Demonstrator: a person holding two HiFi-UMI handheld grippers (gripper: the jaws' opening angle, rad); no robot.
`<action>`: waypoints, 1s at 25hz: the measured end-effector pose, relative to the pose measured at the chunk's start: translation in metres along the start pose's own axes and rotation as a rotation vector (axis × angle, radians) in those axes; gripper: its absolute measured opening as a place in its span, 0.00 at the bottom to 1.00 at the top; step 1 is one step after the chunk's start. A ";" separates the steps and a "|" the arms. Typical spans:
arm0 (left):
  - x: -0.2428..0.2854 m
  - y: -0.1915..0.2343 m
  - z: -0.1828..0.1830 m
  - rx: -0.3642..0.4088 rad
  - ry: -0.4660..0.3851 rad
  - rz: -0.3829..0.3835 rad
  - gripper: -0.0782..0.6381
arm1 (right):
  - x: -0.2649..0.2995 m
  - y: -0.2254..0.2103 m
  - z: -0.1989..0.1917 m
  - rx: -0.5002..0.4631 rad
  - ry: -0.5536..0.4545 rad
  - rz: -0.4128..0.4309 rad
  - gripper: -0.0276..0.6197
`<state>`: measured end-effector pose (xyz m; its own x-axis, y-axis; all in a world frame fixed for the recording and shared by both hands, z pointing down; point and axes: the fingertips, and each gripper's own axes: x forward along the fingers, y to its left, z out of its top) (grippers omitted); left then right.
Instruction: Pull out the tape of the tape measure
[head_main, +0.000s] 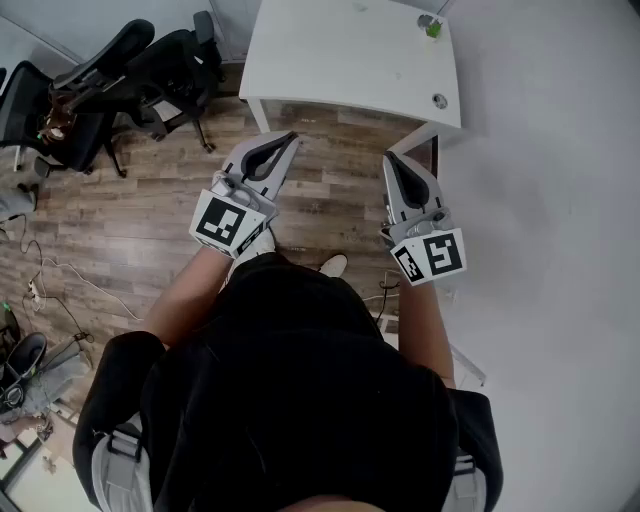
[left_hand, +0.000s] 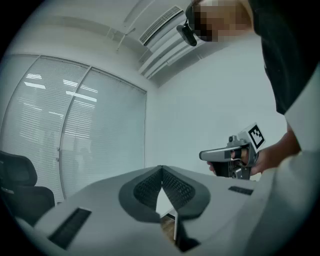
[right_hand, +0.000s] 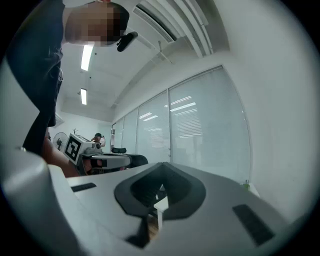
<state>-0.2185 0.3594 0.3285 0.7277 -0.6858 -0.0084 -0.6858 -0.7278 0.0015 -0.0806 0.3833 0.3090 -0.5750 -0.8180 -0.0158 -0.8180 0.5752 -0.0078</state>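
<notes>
**Standby ahead of the pull: nothing held yet**

Brown wood-plank floor (head_main: 150, 220) fills most of the head view, and a white wall (head_main: 560, 200) is seen at the right. A white rectangular table (head_main: 340, 60) stands ahead of the person (head_main: 300, 400). Black wheeled office chairs (head_main: 100, 90) are grouped at the left, apart from the table.

The left gripper (head_main: 286, 140) and the right gripper (head_main: 389, 160) are held level, side by side over the floor, short of the table's near edge. In the gripper views both pairs of jaws are seen clenched tip to tip, with nothing between them.

Two things lie near the table's right edge: a small round grey object (head_main: 439, 100) and, farther back, a small green object (head_main: 433, 29). Which of them, if either, is the tape measure cannot be told, as both are too small.

The tape measure is judged a hard, smooth, compact case, light enough for one gripper yet apt to slip. It should be clamped across its flat sides. Its tape is judged thin, springy and prone to buckle or snap back. It would best be taken at the end hook and drawn straight.
</notes>
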 end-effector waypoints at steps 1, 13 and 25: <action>0.001 0.000 -0.001 -0.001 0.002 0.000 0.12 | 0.000 -0.002 -0.002 -0.006 0.005 -0.003 0.04; 0.000 -0.012 0.000 0.013 0.008 -0.062 0.12 | -0.004 -0.003 -0.011 -0.020 -0.008 0.004 0.05; -0.003 -0.013 -0.016 0.012 0.023 -0.059 0.12 | -0.008 0.005 -0.025 -0.003 0.007 0.025 0.05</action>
<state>-0.2116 0.3707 0.3449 0.7671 -0.6414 0.0147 -0.6413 -0.7672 -0.0099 -0.0801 0.3923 0.3344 -0.5953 -0.8035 -0.0087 -0.8035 0.5953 -0.0041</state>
